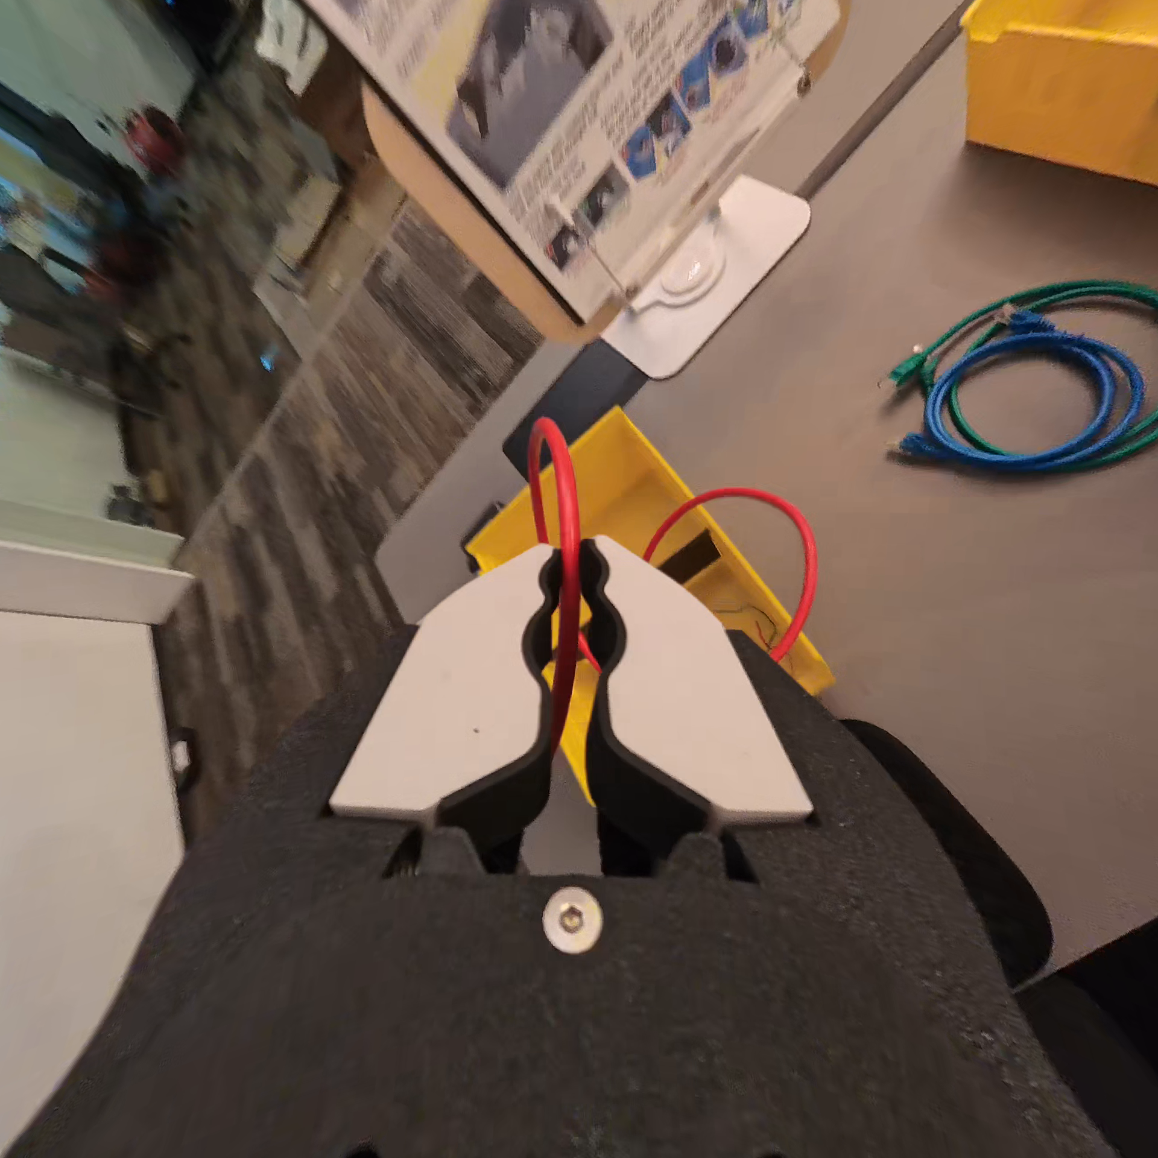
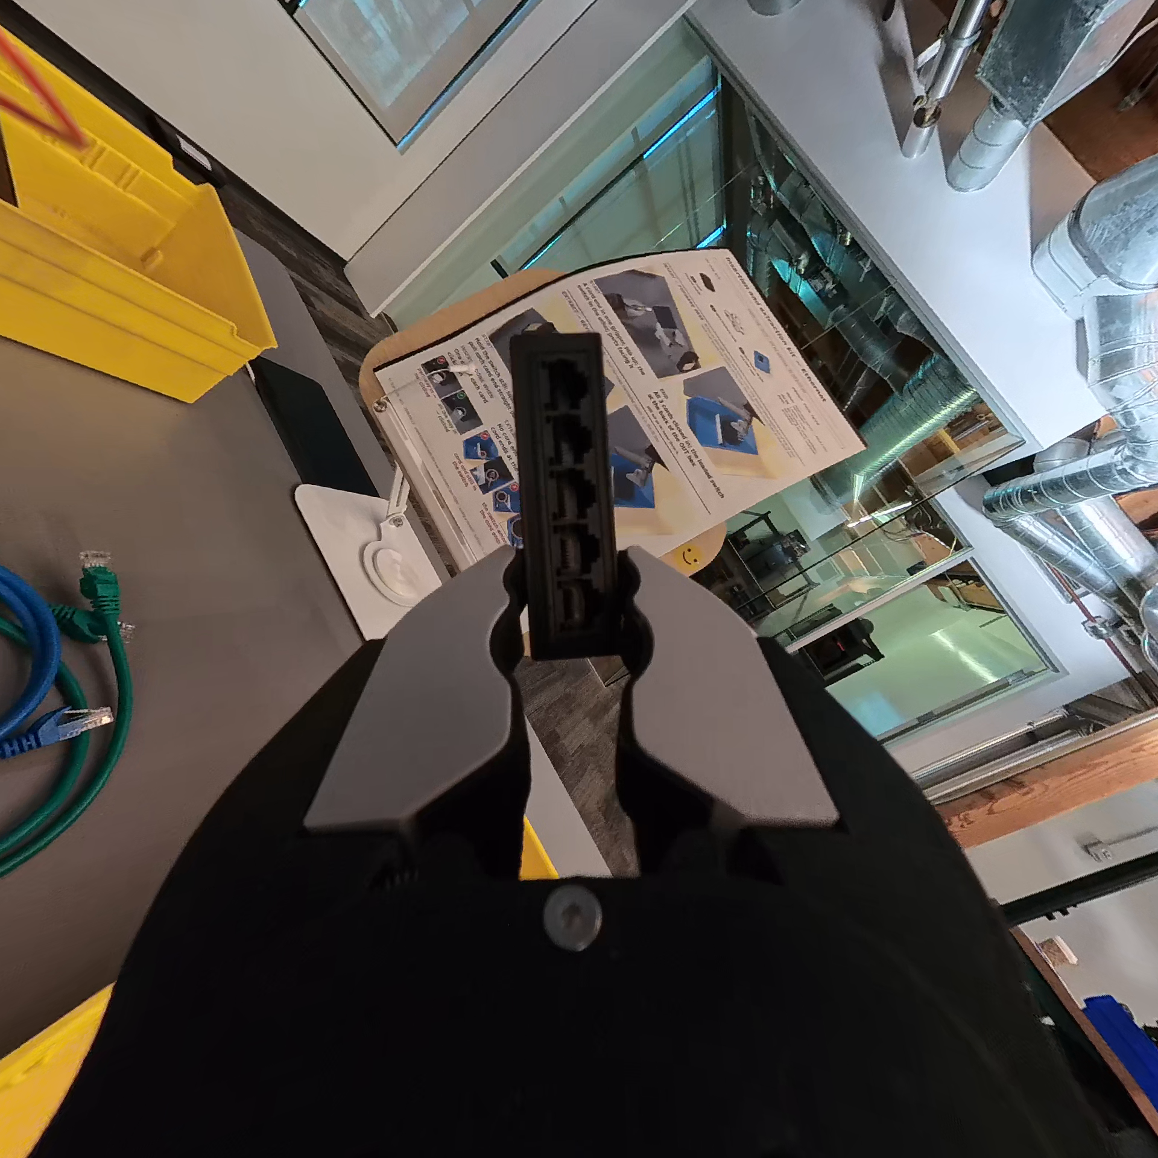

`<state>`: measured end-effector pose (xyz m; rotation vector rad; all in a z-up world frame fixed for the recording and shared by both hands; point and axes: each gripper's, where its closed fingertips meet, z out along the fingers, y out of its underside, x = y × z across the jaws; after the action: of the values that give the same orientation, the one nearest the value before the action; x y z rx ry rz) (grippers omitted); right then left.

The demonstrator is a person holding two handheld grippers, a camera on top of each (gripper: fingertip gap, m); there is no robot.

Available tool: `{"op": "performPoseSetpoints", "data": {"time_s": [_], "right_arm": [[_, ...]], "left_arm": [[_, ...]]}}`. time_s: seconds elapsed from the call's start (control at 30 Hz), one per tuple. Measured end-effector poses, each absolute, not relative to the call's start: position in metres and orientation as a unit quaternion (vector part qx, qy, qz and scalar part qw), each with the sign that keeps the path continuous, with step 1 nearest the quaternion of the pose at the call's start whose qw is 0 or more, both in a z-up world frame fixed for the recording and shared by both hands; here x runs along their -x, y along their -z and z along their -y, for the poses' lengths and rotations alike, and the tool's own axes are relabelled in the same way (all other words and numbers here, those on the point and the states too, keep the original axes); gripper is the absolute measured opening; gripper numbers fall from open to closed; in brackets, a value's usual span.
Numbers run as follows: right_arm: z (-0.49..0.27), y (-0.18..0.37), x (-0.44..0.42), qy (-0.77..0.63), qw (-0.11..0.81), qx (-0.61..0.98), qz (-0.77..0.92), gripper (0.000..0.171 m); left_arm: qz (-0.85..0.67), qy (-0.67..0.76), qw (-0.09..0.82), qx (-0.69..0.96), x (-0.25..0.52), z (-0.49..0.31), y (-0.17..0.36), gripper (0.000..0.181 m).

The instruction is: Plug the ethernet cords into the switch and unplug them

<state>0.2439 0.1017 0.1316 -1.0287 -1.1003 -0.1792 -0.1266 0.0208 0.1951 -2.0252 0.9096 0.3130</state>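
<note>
In the left wrist view my left gripper [image 1: 571, 551] is shut on a red ethernet cord [image 1: 567, 501] that loops up and over a small yellow bin [image 1: 633, 495]. Its far end drops into the bin. In the right wrist view my right gripper [image 2: 567, 564] is shut on a black network switch [image 2: 564, 489] and holds it upright in the air, its row of empty ports facing the camera. A blue cord [image 1: 1034, 401] and a green cord [image 1: 1065, 294] lie coiled together on the grey table; they also show in the right wrist view as blue [image 2: 31, 633] and green [image 2: 106, 626].
A printed instruction sheet on a white stand [image 1: 708, 276] stands at the table's edge, also in the right wrist view [image 2: 626, 388]. A large yellow bin [image 2: 106, 250] sits on the table, seen too in the left wrist view [image 1: 1065, 81]. A dark flat pad [image 1: 595, 388] lies near the small bin. Across from one pair of fingers to the other is roughly 40 cm.
</note>
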Motion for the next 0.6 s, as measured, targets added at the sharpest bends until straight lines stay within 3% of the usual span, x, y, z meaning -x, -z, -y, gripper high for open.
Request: {"op": "performPoseSetpoints", "data": {"time_s": [0.17,0.27,0.4,0.6], "right_arm": [[-0.106,-0.133,-0.250,0.085,0.728,0.474,0.487,0.028],[-0.107,-0.135,-0.255,0.081,0.731,0.478,0.481,0.028],[-0.108,-0.138,-0.262,0.079,0.733,0.482,0.473,0.028],[-0.107,-0.140,-0.265,0.067,0.737,0.484,0.467,0.028]], "left_arm": [[-0.404,-0.137,0.431,0.795,0.076,-0.023,-0.254,0.005],[-0.442,-0.113,0.426,0.781,0.035,-0.021,-0.256,0.005],[-0.487,-0.087,0.422,0.760,-0.016,-0.025,-0.203,0.005],[-0.528,-0.017,0.395,0.752,-0.092,-0.030,-0.074,0.005]]}}
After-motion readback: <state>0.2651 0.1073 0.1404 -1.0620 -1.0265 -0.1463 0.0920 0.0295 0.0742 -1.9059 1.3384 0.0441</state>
